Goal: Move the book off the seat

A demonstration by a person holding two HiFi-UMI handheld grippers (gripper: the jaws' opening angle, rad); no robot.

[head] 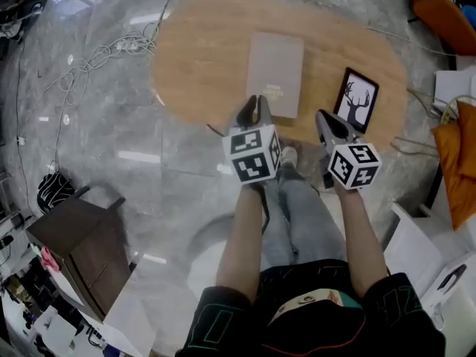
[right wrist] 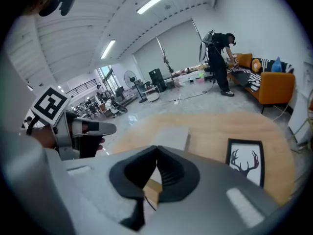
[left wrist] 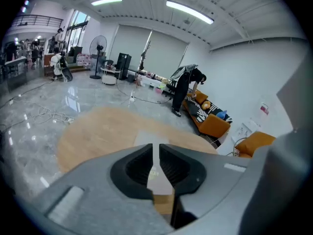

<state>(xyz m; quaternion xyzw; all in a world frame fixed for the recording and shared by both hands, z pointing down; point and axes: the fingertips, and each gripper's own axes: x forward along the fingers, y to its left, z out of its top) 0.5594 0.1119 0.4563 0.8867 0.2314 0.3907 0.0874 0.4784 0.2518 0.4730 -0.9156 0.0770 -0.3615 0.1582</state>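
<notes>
A grey book (head: pixel 275 73) lies flat in the middle of an oval wooden top (head: pixel 201 65). Both grippers hang in the air over the near edge of that top, side by side, and hold nothing. My left gripper (head: pixel 256 104) is over the book's near end; its jaws stand almost together, and a thin slit shows the book (left wrist: pixel 149 138) through my left gripper (left wrist: pixel 156 152). My right gripper (head: pixel 327 119) is shut, its tips touching (right wrist: pixel 157 148), with the book (right wrist: pixel 171 137) beyond it and the left gripper (right wrist: pixel 83 129) beside it.
A black-framed deer picture (head: pixel 357 99) lies on the wooden top right of the book. Cables (head: pixel 111 47) trail over the marble floor at the far left. A dark wooden box (head: pixel 82 244) stands at the near left. Orange bags (head: pixel 454 162) sit at the right. A person (left wrist: pixel 186 89) bends by an orange sofa (left wrist: pixel 215 124).
</notes>
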